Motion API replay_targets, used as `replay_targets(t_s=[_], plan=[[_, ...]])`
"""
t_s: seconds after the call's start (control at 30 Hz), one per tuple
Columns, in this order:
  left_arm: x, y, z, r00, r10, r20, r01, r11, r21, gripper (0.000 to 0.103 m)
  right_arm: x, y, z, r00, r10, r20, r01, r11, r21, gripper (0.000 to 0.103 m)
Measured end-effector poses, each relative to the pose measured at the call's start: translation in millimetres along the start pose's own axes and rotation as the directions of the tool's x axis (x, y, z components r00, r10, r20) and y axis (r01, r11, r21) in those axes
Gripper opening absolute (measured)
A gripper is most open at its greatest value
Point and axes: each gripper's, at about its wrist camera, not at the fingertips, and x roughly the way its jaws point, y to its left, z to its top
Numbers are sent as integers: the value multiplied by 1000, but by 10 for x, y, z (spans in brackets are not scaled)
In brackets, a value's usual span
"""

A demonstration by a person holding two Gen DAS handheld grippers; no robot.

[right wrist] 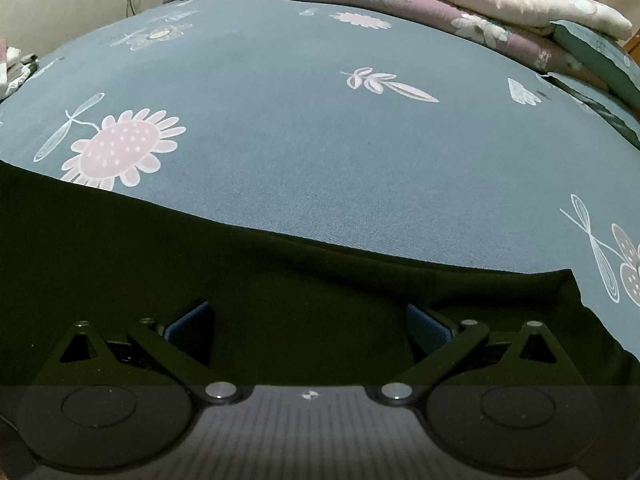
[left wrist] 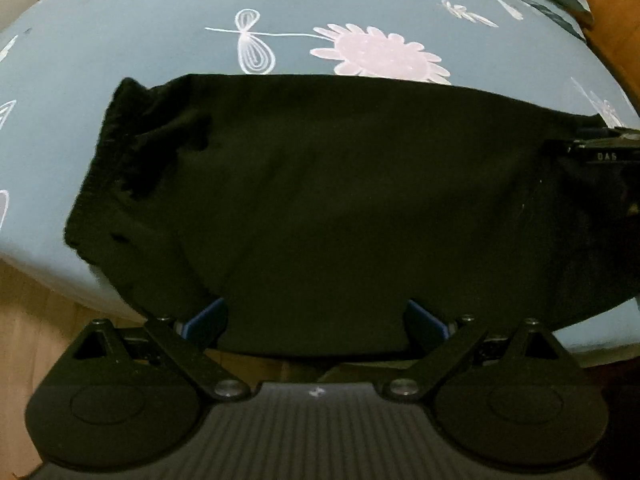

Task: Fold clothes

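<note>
Both my left hand-held gripper (left wrist: 316, 320) and right hand-held gripper (right wrist: 308, 328) stand spread wide, grasping nothing, at the near edge of the black garment (left wrist: 320, 200). It lies flat on the bed (left wrist: 120, 80), apparently folded once; further folds remain, I judge.

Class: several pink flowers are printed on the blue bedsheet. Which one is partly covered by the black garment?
The large pink sunflower with white-dotted centre in the right wrist view: the black garment overlaps its lower petals, while the other flowers lie clear of it.
</note>
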Motion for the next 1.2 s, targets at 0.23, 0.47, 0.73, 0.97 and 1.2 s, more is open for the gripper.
replay_targets(t_s=[0.23, 0.47, 0.73, 0.97, 1.2], plan=[[-71, 58, 251, 998, 21, 54, -19, 999, -37, 96, -6, 12, -14, 1000, -3, 11, 3, 1000, 2, 103], [71, 126, 301, 999, 45, 11, -44, 994, -96, 96, -43, 29, -29, 1000, -6, 19, 6, 1000, -3, 103], [65, -73, 652, 993, 26, 113, -23, 999, -22, 96, -292, -119, 45, 996, -18, 83, 15, 999, 35, 103], [128, -85, 753, 991, 16, 135, -12, 999, -34, 96, -493, -422, -105, 989, -117, 90, 107, 988, 109, 103], [64, -110, 891, 989, 11, 146, -6, 999, -33, 96, -598, -607, -225, 980, -161, 114, 144, 979, 146, 103]])
